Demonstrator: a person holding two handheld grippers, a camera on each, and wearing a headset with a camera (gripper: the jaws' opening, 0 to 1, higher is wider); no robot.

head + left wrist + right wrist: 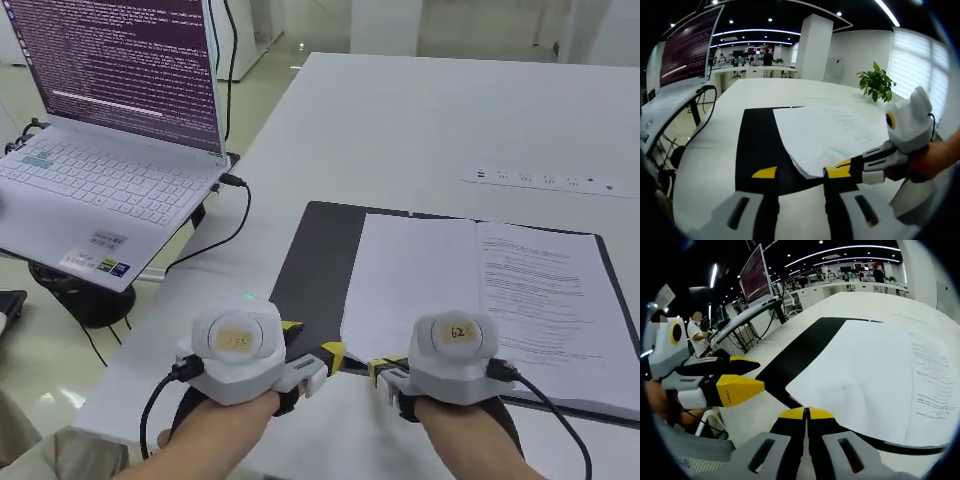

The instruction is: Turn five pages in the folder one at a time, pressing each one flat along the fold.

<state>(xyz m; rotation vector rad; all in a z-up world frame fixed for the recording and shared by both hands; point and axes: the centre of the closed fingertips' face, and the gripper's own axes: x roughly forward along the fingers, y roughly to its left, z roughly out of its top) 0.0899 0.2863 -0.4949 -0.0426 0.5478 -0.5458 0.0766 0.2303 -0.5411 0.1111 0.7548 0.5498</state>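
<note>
A black folder [315, 265] lies open on the white table, with a printed page [545, 300] on its right half. A blank white page [410, 280] arches from the fold over the left half. My right gripper [385, 368] is shut at that page's near corner and seems to pinch it; in the right gripper view the yellow tips [807, 414] meet at the paper's edge [850, 390]. My left gripper [312, 342] stands open just left of it, over the black cover [755, 145], with nothing between its jaws [800, 175]. In the right gripper view the left gripper [737, 375] shows open.
An open laptop [110, 120] sits on a stand off the table's left edge, with cables hanging beside it. A white power strip [545, 181] lies beyond the folder. A potted plant [875, 82] stands at the far side.
</note>
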